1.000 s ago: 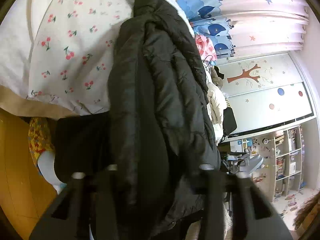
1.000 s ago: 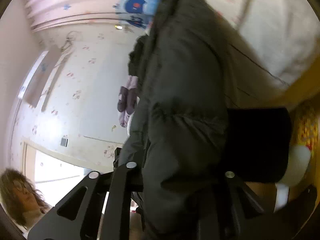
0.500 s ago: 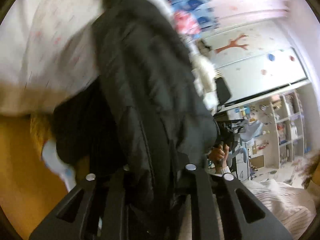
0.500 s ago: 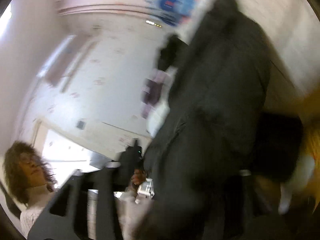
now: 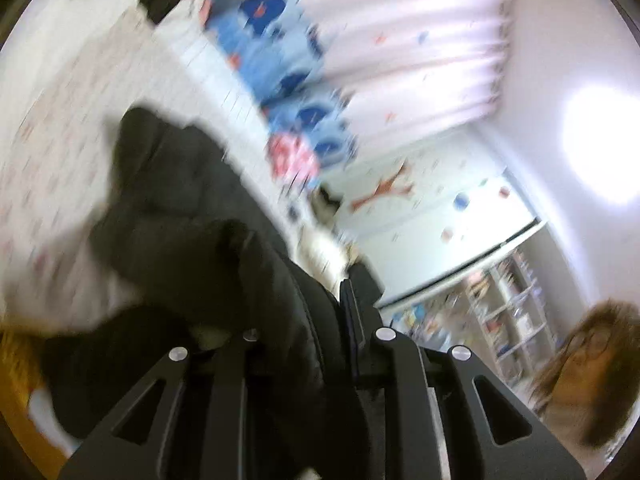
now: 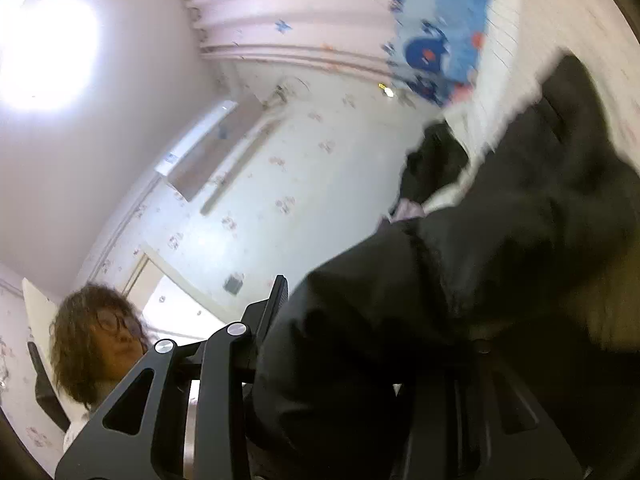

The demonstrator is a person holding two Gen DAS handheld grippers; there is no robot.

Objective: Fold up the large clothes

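Note:
A black padded jacket [image 5: 180, 220] hangs in a bunch over the white cherry-print bedspread [image 5: 60, 120]. My left gripper [image 5: 304, 304] is shut on a thick fold of it; only the right finger [image 5: 356, 292] shows, the other is buried in fabric. In the right wrist view the same jacket [image 6: 540, 220] fills the lower right. My right gripper [image 6: 380, 320] has its jaws closing, with the jacket bulging between them and pressed against the left finger [image 6: 276, 304]; the other finger is hidden. Both views are motion-blurred.
A blue whale-print cloth [image 5: 280, 60] and pink curtains [image 5: 400, 40] lie beyond the bed. A wardrobe with tree decals [image 5: 420, 208] and bookshelves [image 5: 508, 312] stand to the right. A person [image 6: 96, 336] is close behind the grippers. A wall air conditioner [image 6: 208, 152] is on the left.
Both grippers have risen and tipped upward, lifting the jacket off the bed. The left jaws have narrowed on the fold. The right jaws spread wider, then came in again.

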